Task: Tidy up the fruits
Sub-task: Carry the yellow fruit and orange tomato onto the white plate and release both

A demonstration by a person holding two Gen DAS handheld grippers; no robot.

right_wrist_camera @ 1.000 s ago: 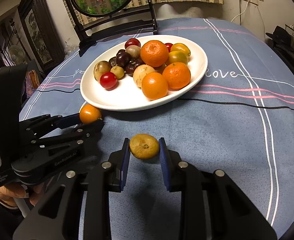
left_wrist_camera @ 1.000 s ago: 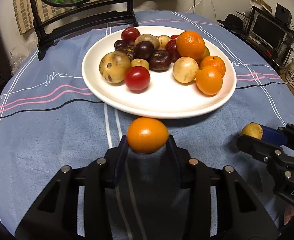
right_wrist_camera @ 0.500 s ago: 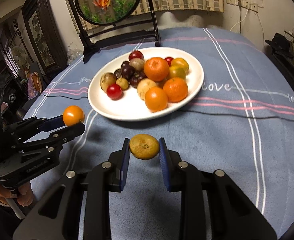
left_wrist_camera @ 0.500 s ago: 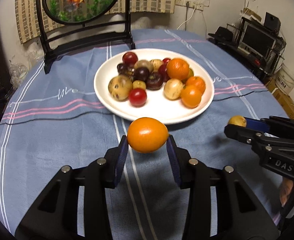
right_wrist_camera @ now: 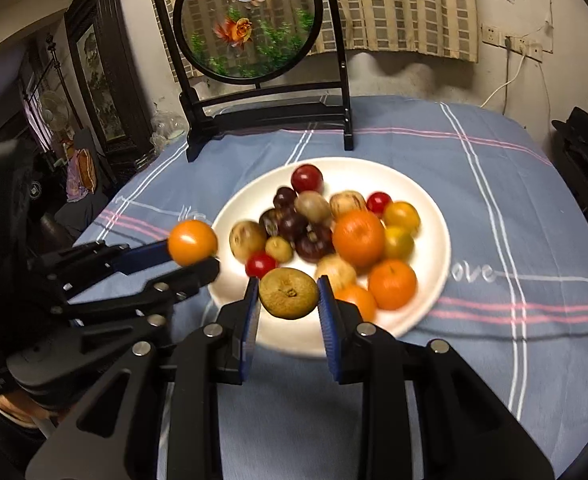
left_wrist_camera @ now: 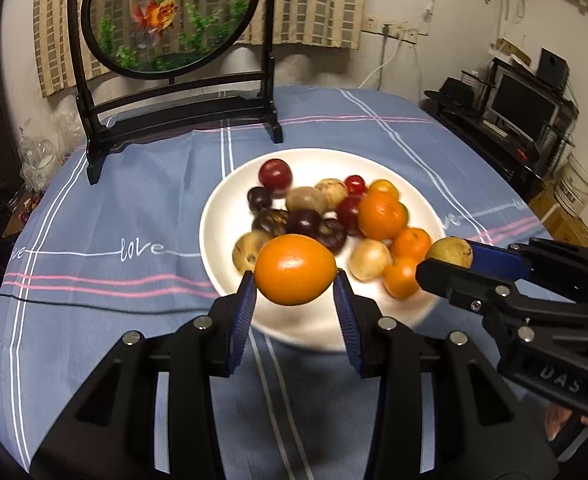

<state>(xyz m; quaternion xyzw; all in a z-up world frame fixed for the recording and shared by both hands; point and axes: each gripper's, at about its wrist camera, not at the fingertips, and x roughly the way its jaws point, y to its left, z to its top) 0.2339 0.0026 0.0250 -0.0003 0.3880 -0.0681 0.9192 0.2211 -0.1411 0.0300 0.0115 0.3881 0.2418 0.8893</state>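
Note:
A white plate (left_wrist_camera: 222, 216) (right_wrist_camera: 433, 216) on the blue tablecloth holds several fruits: oranges, red tomatoes, dark plums and brownish-yellow fruits. My left gripper (left_wrist_camera: 295, 276) is shut on an orange fruit (left_wrist_camera: 294, 268), held in the air above the plate's near rim; it also shows in the right wrist view (right_wrist_camera: 192, 242). My right gripper (right_wrist_camera: 288, 294) is shut on a brownish-yellow fruit (right_wrist_camera: 288, 292), held above the plate's near edge; it also shows in the left wrist view (left_wrist_camera: 449, 252).
A black stand with a round goldfish panel (left_wrist_camera: 170, 16) (right_wrist_camera: 250, 20) stands at the table's far side behind the plate. The blue striped tablecloth (left_wrist_camera: 114, 248) covers the table. Shelves with electronics (left_wrist_camera: 525, 108) stand to the right.
Both grippers have risen with their fruits and moved forward over the plate's near rim. The plate now sits lower and farther under them in both views.

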